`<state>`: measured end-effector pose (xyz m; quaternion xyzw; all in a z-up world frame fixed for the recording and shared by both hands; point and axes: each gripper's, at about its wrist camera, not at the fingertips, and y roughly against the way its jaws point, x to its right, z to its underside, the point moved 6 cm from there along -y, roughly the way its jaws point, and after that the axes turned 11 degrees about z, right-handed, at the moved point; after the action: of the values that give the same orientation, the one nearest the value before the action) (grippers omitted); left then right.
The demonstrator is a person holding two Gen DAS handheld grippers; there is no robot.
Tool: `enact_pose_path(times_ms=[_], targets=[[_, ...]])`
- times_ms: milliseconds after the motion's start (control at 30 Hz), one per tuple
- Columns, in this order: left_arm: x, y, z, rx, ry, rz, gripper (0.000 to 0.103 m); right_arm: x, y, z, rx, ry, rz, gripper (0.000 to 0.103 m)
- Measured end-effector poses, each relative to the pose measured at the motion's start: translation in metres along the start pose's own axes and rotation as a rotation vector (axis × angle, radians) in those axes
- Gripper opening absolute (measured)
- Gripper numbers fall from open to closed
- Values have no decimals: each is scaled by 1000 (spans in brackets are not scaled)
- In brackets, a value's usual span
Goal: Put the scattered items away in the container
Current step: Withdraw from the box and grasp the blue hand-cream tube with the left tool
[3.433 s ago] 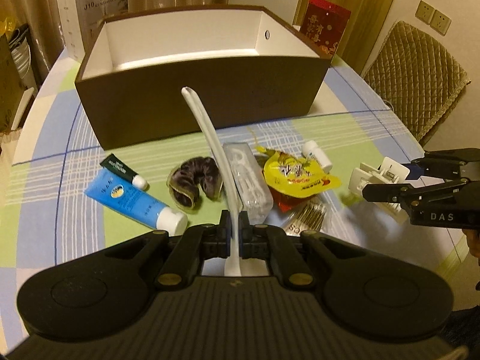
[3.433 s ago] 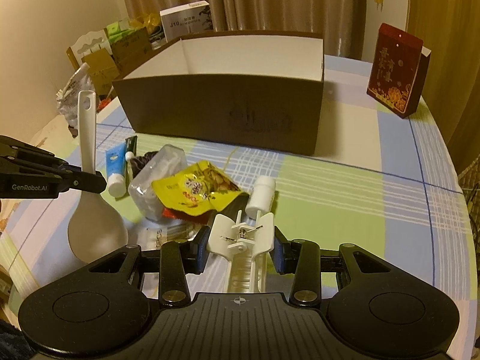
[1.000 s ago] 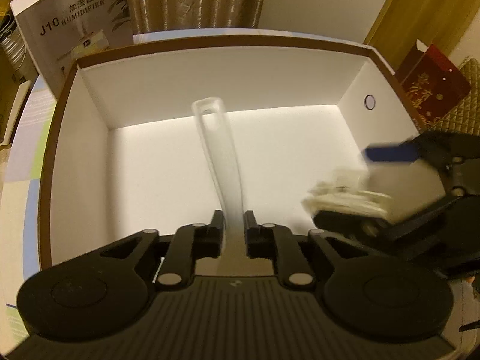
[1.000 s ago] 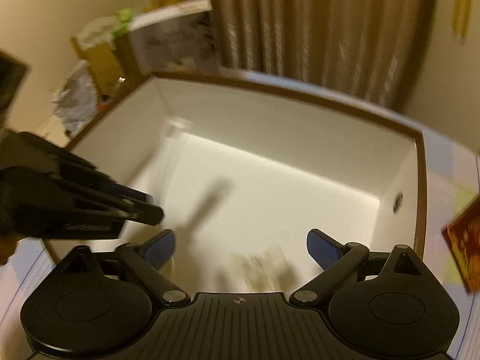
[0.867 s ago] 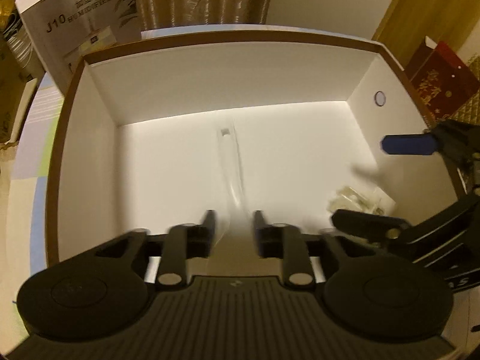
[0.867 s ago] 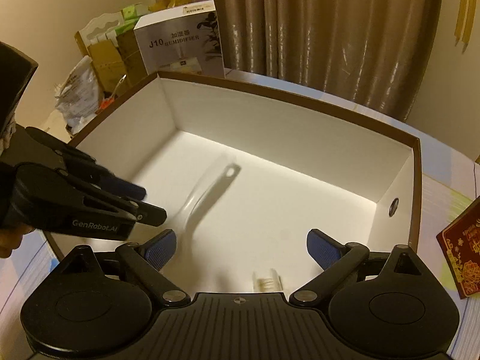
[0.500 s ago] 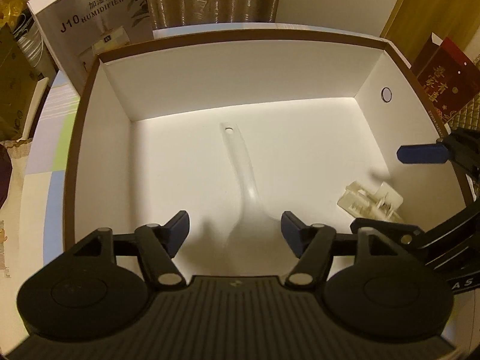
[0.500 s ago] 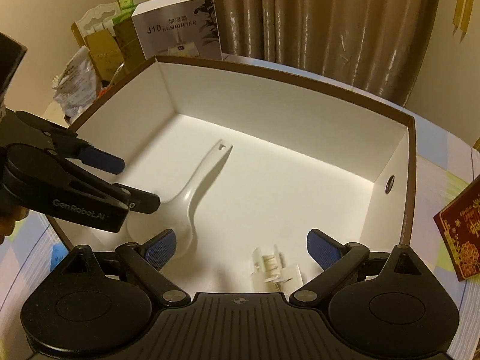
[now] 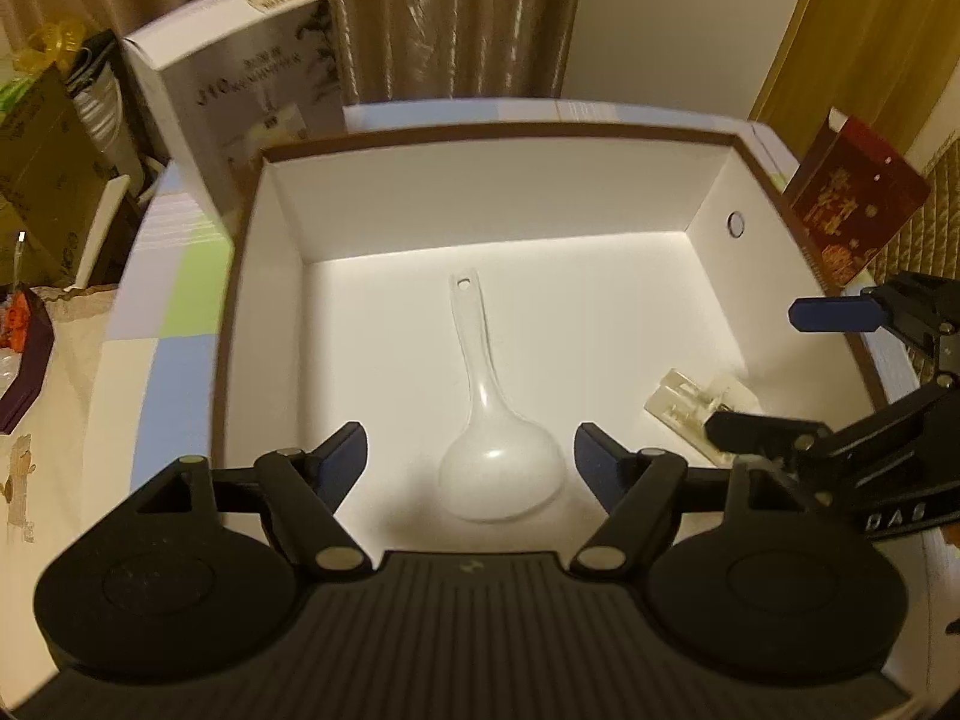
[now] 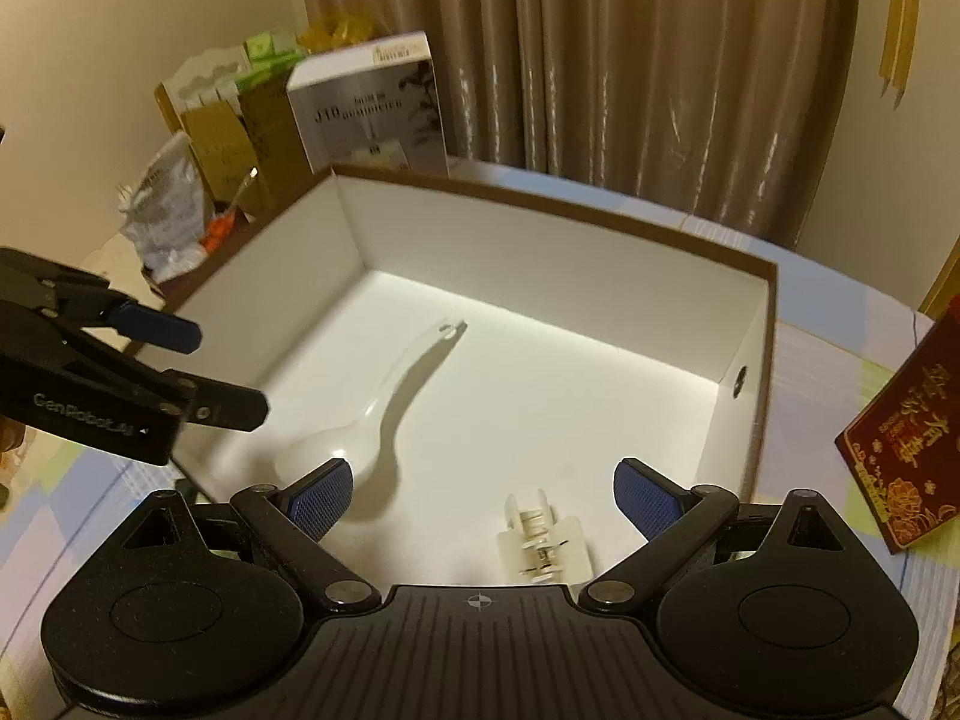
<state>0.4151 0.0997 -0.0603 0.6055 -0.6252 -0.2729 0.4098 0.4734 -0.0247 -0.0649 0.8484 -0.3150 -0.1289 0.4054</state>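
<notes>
Left wrist view: brown cardboard box with white inside [image 9: 708, 204], the landmark. White plastic rice spoon [image 9: 489, 420] lies flat on its floor, bowl toward the near wall, dropped clear. Left gripper [image 9: 471, 450] above it, jaws opening, nothing between. White plastic clip [image 9: 690, 399] rests by the box's right wall. Red gift bag [image 9: 852, 216] stands outside that wall.

Right wrist view: right gripper [image 10: 483, 489] spread wide, empty, over the clip [image 10: 543, 531]. Grey humidifier carton [image 10: 378, 114] behind the box; nothing blocks withdrawal.

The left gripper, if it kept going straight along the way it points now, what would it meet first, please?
Most likely the white rice spoon lying on the box floor, between the left gripper's opening, empty jaws; depth is unclear.
</notes>
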Motion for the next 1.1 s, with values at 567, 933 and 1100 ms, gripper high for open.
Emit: enact_pose_path(times_ms=[567, 933, 1100], targets=[[-11, 94, 59, 121, 98, -76, 75, 6, 83, 9, 167, -54, -88, 99], [-21, 108, 113, 92, 77, -68, 74, 2, 117, 56, 144, -163, -23, 99], [-33, 96, 140, 57, 119, -34, 74, -3, 119, 86, 87, -253, 1, 99]])
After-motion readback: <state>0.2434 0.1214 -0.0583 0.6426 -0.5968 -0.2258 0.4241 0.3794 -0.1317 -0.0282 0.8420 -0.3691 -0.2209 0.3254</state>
